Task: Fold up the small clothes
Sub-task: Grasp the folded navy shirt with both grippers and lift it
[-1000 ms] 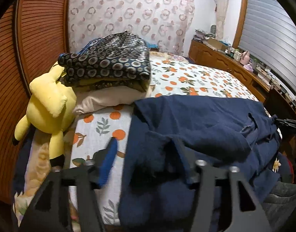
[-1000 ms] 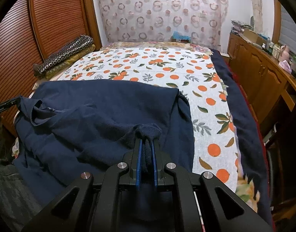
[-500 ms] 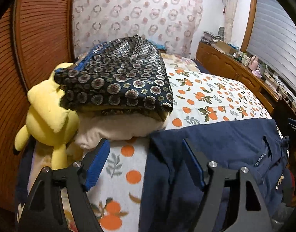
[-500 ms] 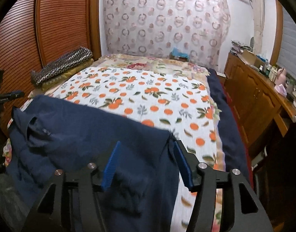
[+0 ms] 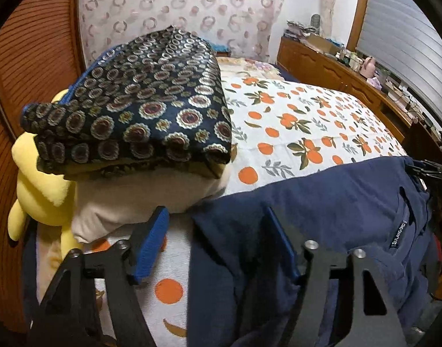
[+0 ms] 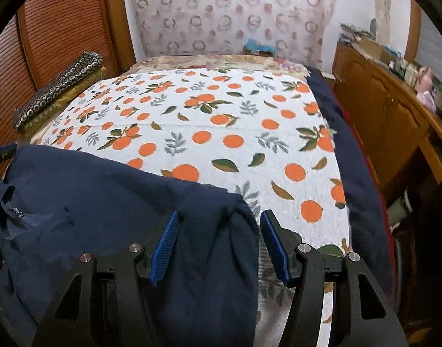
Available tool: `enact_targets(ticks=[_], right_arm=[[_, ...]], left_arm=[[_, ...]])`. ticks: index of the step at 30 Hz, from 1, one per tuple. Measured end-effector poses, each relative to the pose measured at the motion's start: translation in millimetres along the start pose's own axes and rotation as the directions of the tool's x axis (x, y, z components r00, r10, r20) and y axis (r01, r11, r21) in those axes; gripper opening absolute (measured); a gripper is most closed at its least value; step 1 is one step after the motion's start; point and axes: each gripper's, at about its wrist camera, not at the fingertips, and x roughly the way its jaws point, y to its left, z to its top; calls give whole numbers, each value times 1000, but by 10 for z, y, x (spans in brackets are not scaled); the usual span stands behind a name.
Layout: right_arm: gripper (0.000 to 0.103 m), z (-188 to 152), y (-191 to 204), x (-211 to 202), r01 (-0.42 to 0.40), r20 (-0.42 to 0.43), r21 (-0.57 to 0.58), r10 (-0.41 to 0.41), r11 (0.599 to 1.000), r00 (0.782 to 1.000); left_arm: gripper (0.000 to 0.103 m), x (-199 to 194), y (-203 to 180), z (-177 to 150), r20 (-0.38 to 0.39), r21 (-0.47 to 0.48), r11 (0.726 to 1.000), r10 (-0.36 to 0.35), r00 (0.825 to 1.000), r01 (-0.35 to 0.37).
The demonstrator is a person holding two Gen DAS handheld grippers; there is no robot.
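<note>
A dark navy garment (image 5: 322,211) lies spread across the near end of the bed, its label showing at the right; it also shows in the right wrist view (image 6: 105,211). My left gripper (image 5: 218,240) is open over the garment's left edge, holding nothing. My right gripper (image 6: 219,243) is open above the garment's right corner, with the cloth lying loose between the blue pads (image 6: 163,245).
The bed has an orange-print sheet (image 6: 221,121). A folded patterned blanket stack (image 5: 134,115) on a cream pillow and a yellow plush toy (image 5: 38,185) sit at the left. A wooden cabinet (image 6: 394,121) runs along the right. A wooden wall panel (image 5: 33,52) stands at the left.
My right gripper has opened and let go of the navy cloth. Both grippers have drawn back toward the near edge, and the garment now lies flatter on the bed.
</note>
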Motion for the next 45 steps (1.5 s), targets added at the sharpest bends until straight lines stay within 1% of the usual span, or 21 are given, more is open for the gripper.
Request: enact_targets(ticks=[4, 8, 11, 12, 13, 14, 15, 16, 17, 18, 20, 21, 24, 26, 28, 29, 31, 34, 38, 42, 45], right_arm=[[68, 19, 22, 37, 6, 0, -1, -6, 1000, 1000], [68, 29, 21, 63, 8, 3, -8, -8, 1000, 1000], [68, 9, 52, 62, 6, 6, -24, -6, 1000, 1000], [66, 3, 69, 61, 3, 6, -31, -3, 1000, 1000], [58, -4, 83, 56, -2, 7, -40, 3, 999, 1000], [53, -9, 102, 48, -13, 8, -49, 13, 999, 1000], [46, -12, 130, 36, -26, 6, -60, 26, 998, 1000], [35, -14, 153, 27, -29, 3, -69, 29, 997, 1000], [27, -16, 172, 18, -38, -1, -73, 38, 997, 999], [14, -21, 193, 7, -63, -5, -76, 63, 995, 998], [11, -41, 226, -15, -67, -2, -86, 67, 994, 998], [10, -55, 240, -49, -39, 21, -84, 41, 996, 999], [10, -69, 289, -263, -33, 85, -67, 39, 997, 996], [10, -42, 321, -525, -49, 150, -65, 58, 997, 987], [10, -11, 344, -807, -69, 201, -75, 83, 995, 976], [10, 6, 359, -928, -78, 219, -83, 94, 994, 971], [10, 52, 396, -1147, -96, 234, -111, 119, 989, 965], [9, 134, 453, -1450, -71, 256, -156, 110, 985, 960], [9, 125, 459, -2001, -33, 321, -201, 98, 979, 942], [9, 180, 451, -2517, -20, 376, -227, 106, 974, 921], [9, 205, 456, -2881, -11, 424, -245, 117, 969, 898]], left_arm=[[67, 43, 1, -3, -18, -1, 1000, -9, 1000, 9], [67, 145, 12, -39, -59, -12, 1000, -29, 998, 28], [67, 149, -14, -65, -56, 5, 1000, -23, 998, 24], [62, 148, -25, -69, -56, 6, 1000, -30, 998, 30], [47, 142, -42, -71, -55, 8, 999, -46, 997, 46], [43, 138, -68, -66, -56, 8, 998, -70, 996, 70], [30, 140, -89, -62, -57, 6, 997, -82, 995, 82], [21, 134, -104, -66, -57, 6, 996, -89, 994, 89], [19, 106, -117, -65, -46, 5, 995, -98, 994, 99], [17, 57, -130, -61, -25, -3, 994, -105, 994, 105], [15, -148, -173, -22, 46, -13, 991, -135, 990, 136], [15, -254, -201, -2, 75, -10, 989, -144, 987, 145], [14, -624, -339, 75, 158, 22, 987, -161, 974, 159], [14, -851, -431, 149, 201, 45, 983, -183, 962, 178], [14, -1045, -529, 200, 243, 80, 982, -187, 952, 173], [14, -1147, -569, 239, 274, 94, 982, -185, 944, 165], [14, -1306, -600, 323, 318, 98, 979, -203, 926, 181], [14, -1554, -613, 376, 371, 113, 973, -228, 900, 200], [14, -1815, -658, 463, 423, 129, 970, -241, 874, 205], [14, -2158, -666, 567, 493, 144, 964, -268, 828, 226], [14, -2424, -628, 630, 551, 136, 956, -290, 783, 258]])
